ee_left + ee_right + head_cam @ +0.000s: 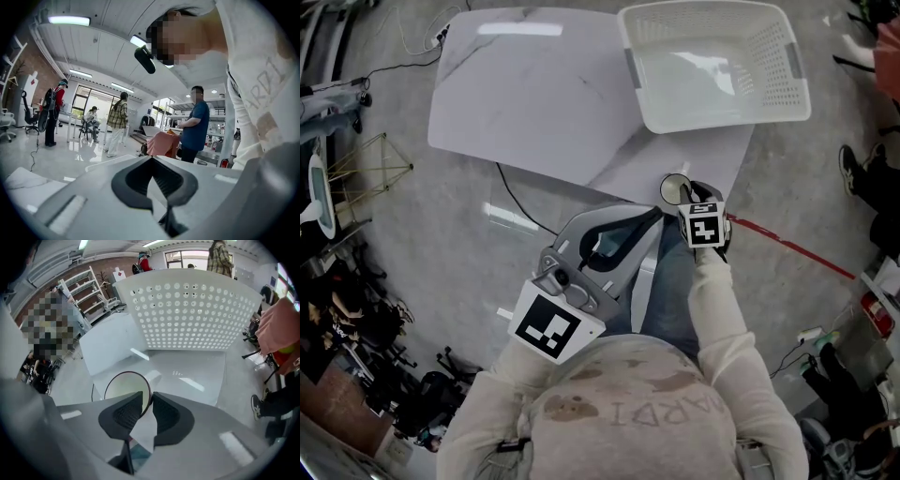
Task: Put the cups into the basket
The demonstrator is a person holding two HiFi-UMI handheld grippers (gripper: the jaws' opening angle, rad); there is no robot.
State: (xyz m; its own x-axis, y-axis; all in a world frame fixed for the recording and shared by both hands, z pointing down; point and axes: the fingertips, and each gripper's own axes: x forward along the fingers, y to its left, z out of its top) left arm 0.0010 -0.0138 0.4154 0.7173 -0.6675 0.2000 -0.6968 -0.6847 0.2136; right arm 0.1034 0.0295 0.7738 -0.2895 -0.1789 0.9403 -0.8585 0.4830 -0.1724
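The right tongs (pixel 687 195) (pixel 146 397) are clamped on the rim of a cup (pixel 673 190) (pixel 123 387), one pad inside the mouth and the other outside. The cup hangs at the near edge of the white worktop (pixel 534 94) (pixel 187 371), close in front of the person. The white basket (pixel 769 56) (pixel 187 310) sits further along on the same worktop, near the cup but not touching it, and its perforated side wall fills most of the right gripper view.

The left tongs (pixel 654 216) (pixel 151 158) are tipped up toward the room, with their tips pressed together and nothing between them.

On the grey floor, a dark cable (pixel 520 202) runs out from under the worktop and a red line (pixel 787 246) crosses to the right. It's a big open room, with several people (pixel 117 122) standing around and white shelving (pixel 86 287) against a brick wall.
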